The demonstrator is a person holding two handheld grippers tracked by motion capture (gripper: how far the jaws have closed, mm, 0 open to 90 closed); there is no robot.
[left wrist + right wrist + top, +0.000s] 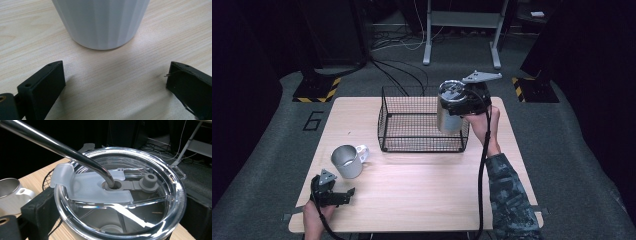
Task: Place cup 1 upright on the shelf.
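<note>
A steel tumbler with a clear lid and a bent metal straw hangs over the right end of a black wire basket. My right gripper is shut on the tumbler just under the lid, one black jaw on each side. A white mug with a metal inside stands on the wooden table at the front left. My left gripper rests low just in front of the mug. Its jaws stand wide open and apart from the mug's base.
The basket holds nothing that I can see and stands at the table's back middle. Cables and a grey metal stand lie on the floor beyond the table. Bare wood stretches across the table's front and middle.
</note>
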